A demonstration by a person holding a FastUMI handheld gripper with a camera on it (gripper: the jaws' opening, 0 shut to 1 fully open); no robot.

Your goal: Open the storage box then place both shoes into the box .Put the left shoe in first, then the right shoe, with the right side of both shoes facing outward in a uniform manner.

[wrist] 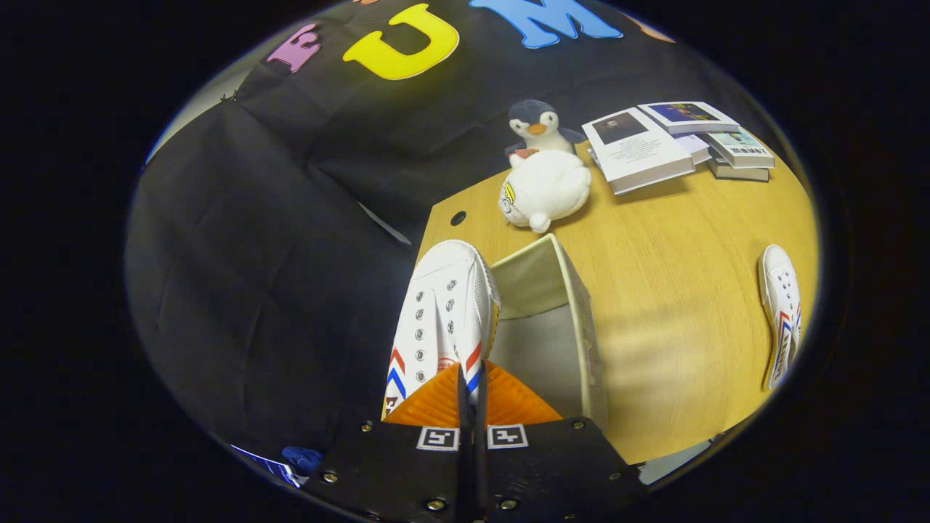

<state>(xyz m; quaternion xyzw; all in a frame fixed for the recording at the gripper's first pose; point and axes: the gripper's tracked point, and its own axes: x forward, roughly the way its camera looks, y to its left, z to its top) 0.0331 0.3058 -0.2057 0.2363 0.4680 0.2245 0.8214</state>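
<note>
Claw (471,396) clamped on one shoe (443,319), you hold it toe-forward above the open box (585,327), ready to lower it in; the second shoe (781,312) waits aside on the tabletop (676,290).

A matt wood-grain table (676,290) is seen. The storage box (574,319) looks of matt cloth. The held shoe (443,319), pinched between ribbed pads (429,407), is of white canvas with metal eyelets. Two toys (545,185) are plush; the books (654,149) have smooth paper covers.
</note>
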